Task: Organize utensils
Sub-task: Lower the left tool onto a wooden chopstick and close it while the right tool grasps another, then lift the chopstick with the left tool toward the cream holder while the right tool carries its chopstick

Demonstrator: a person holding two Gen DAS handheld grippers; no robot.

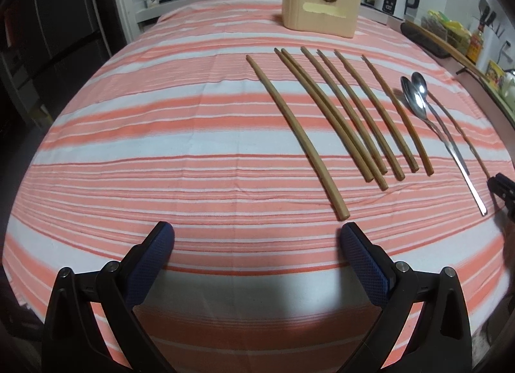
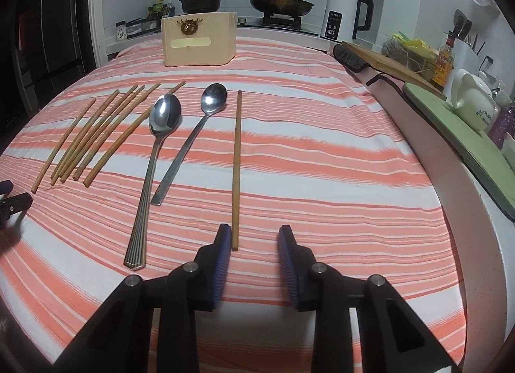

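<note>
Several wooden chopsticks (image 1: 341,112) lie side by side on the striped cloth; they also show in the right wrist view (image 2: 93,135). Two metal spoons (image 1: 418,102) lie right of them, seen as a large spoon (image 2: 157,144) and a smaller spoon (image 2: 199,125). One lone chopstick (image 2: 237,160) lies right of the spoons. A beige wooden utensil box (image 1: 320,15) stands at the far side, also in the right wrist view (image 2: 198,41). My left gripper (image 1: 257,231) is open and empty, near the end of the leftmost chopstick. My right gripper (image 2: 255,234) is open, its jaws around the lone chopstick's near end.
The table has a pink and white striped cloth (image 1: 161,147). A counter at the right holds a white kettle (image 2: 344,14), a wooden board (image 2: 386,60), a green tray (image 2: 466,138) and bottles. A stove with pans (image 2: 280,3) is behind the table.
</note>
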